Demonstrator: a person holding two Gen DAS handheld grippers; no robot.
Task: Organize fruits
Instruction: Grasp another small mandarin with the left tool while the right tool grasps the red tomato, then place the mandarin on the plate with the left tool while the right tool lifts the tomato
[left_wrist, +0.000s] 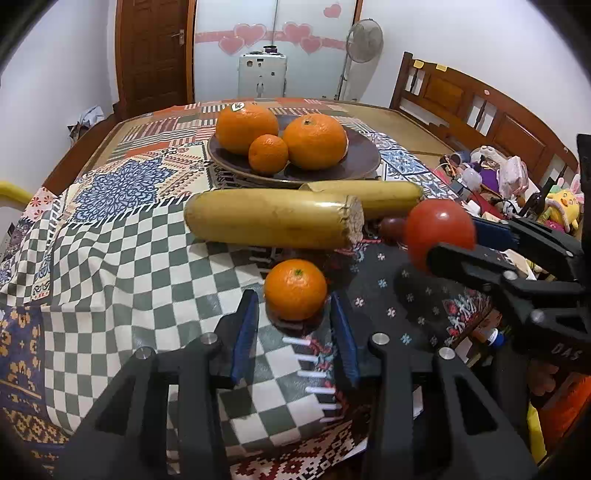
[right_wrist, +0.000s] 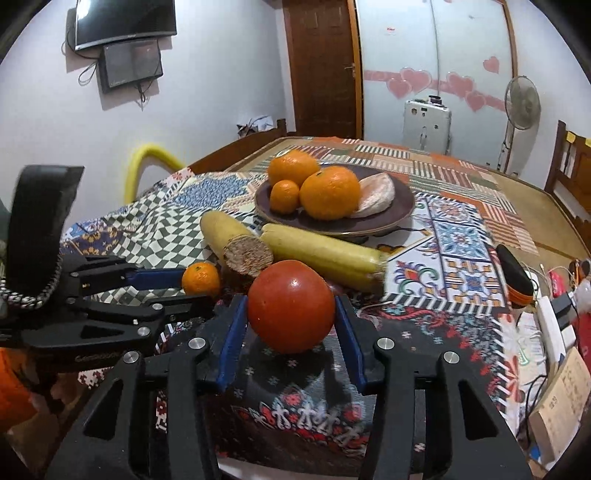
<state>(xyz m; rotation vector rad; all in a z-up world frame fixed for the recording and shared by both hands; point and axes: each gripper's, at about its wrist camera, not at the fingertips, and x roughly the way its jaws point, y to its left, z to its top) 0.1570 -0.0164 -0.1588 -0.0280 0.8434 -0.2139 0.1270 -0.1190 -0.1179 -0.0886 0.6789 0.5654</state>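
A small mandarin (left_wrist: 295, 289) sits on the patchwork cloth between the blue pads of my left gripper (left_wrist: 295, 306), whose jaws stand apart beside it without touching. The mandarin also shows in the right wrist view (right_wrist: 201, 278). My right gripper (right_wrist: 291, 308) is shut on a red tomato (right_wrist: 291, 305), also seen from the left wrist view (left_wrist: 439, 230). Two yellow banana pieces (left_wrist: 273, 217) (left_wrist: 373, 194) lie across the cloth. Behind them a dark plate (left_wrist: 364, 158) holds three oranges (left_wrist: 316, 141) and, in the right wrist view, a peeled fruit piece (right_wrist: 375, 197).
The table's right side is cluttered with toys, a bottle and cables (left_wrist: 517, 184). A power strip (right_wrist: 554, 325) and a book (right_wrist: 561, 402) lie at the right edge. A wooden bench (left_wrist: 480, 107) stands behind. A yellow chair back (right_wrist: 147, 166) is at the left.
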